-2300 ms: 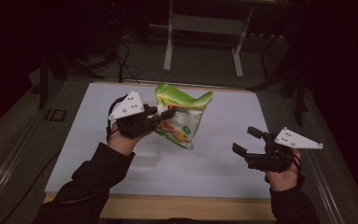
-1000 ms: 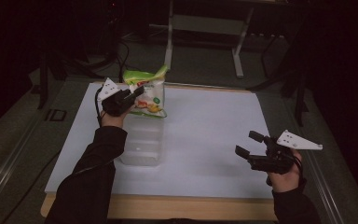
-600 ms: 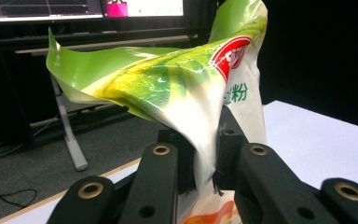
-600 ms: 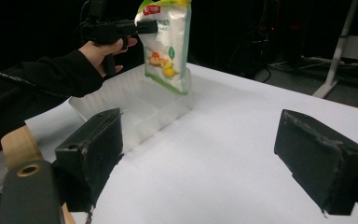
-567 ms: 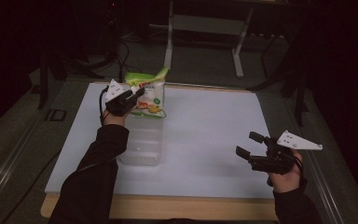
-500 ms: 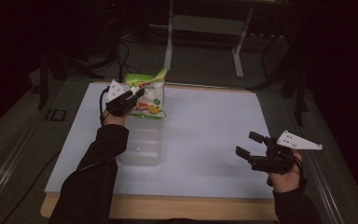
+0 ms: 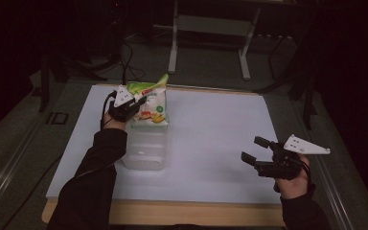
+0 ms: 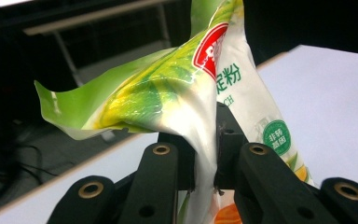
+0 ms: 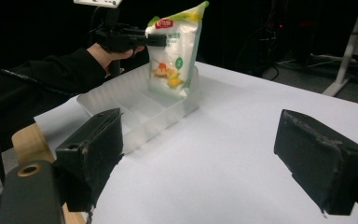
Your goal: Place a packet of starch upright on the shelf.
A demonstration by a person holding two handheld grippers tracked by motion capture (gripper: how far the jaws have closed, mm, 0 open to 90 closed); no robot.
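Here, left gripper [image 7: 136,103] fingers clamped on crinkly glossy pouch [image 7: 151,101] over ribbed translucent tray [image 7: 146,146]; right gripper [image 7: 256,151] fingers apart.

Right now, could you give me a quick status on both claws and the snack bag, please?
Left claw shut on snack bag, bag upright at far end of clear tray. Right claw open, empty, above the white table. Nothing in the way.
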